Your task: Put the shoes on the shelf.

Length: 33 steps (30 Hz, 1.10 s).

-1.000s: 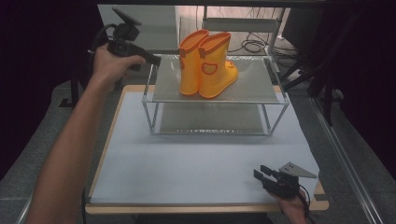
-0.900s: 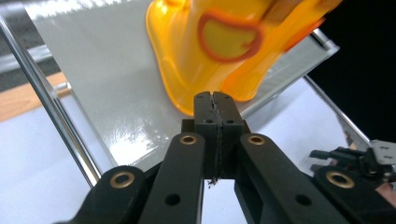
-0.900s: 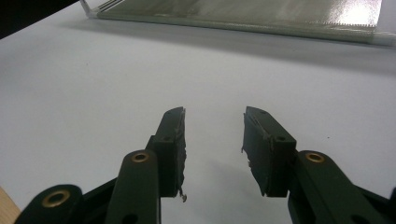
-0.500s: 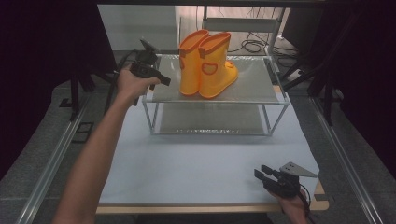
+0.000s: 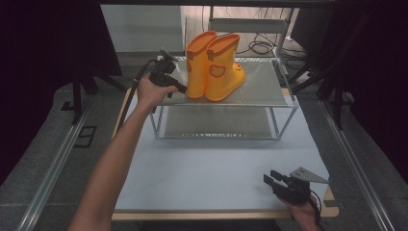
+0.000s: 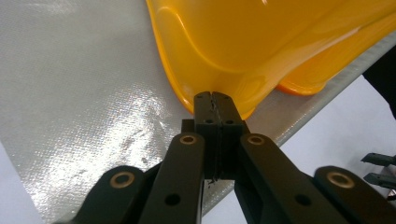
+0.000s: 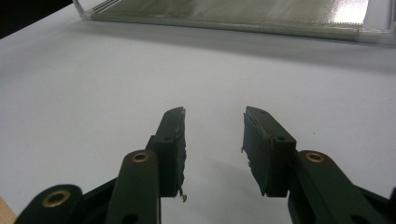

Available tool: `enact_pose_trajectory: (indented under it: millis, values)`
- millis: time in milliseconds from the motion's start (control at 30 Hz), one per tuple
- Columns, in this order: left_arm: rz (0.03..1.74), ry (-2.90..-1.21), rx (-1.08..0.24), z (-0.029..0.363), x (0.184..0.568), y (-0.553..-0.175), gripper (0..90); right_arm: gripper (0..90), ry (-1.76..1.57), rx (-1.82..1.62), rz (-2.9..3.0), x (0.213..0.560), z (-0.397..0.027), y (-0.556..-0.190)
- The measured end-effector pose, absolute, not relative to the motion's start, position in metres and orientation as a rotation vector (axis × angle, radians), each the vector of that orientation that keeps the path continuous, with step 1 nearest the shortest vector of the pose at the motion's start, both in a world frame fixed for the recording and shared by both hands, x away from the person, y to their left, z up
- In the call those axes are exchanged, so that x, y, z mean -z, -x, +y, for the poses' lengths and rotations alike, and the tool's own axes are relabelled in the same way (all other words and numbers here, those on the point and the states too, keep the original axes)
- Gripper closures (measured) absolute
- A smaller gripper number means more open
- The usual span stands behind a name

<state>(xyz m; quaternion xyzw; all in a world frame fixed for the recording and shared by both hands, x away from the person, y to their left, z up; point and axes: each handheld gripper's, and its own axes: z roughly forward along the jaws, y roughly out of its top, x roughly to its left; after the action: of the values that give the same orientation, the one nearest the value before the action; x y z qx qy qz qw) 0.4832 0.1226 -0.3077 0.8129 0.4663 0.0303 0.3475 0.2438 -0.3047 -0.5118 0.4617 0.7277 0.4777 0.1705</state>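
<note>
glossy orange-yellow boots (image 5: pixel 214 67), darker orange trim, upright on shelf (image 5: pixel 260 91)

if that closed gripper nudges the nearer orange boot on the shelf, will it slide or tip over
The nearer boot looks tall with a narrow sole, so a high push probably tips it. Its glossy surface suggests light, smooth plastic, likely sliding on the shelf top. The second boot alongside may brace it.

1. You face a white table (image 5: pixel 216 168) with a wooden rim.
2. Grey floor (image 5: pixel 48 163) and metal rails (image 5: pixel 55 161) flank you.
3. Dark drapes (image 5: pixel 53 43) hang around; cables (image 5: pixel 262 45) lie behind.
</note>
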Motion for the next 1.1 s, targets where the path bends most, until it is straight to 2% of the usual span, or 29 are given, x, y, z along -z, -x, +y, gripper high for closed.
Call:
enact_pose_trajectory:
  millis: [200, 400, 533, 667, 767, 867, 1100]
  values:
    - [1.181, -2.088, -0.053, 0.120, 0.306, -0.481, 90.0, 58.1, -1.298, -1.346, 2.088, 0.513, -0.300, -0.243]
    - [1.131, -2.073, 0.047, 0.112, 0.305, -0.477, 90.0, 58.1, -1.305, -1.352, 2.083, 0.512, -0.300, -0.243]
    - [1.097, -2.118, -0.007, 0.100, 0.303, -0.476, 90.0, 58.1, -1.295, -1.356, 2.079, 0.512, -0.300, -0.242]
    - [1.112, -2.147, -0.032, 0.108, 0.298, -0.476, 90.0, 58.1, -1.303, -1.357, 2.073, 0.511, -0.304, -0.241]
    - [1.141, -2.187, -0.099, 0.117, 0.298, -0.476, 90.0, 58.1, -1.307, -1.364, 2.063, 0.511, -0.306, -0.242]
    - [1.220, -2.129, -0.155, 0.125, 0.304, -0.481, 90.0, 58.1, -1.305, -1.359, 2.065, 0.510, -0.306, -0.241]
    - [1.265, -2.111, -0.168, 0.120, 0.325, -0.493, 90.0, 58.1, -1.306, -1.357, 2.065, 0.511, -0.304, -0.242]
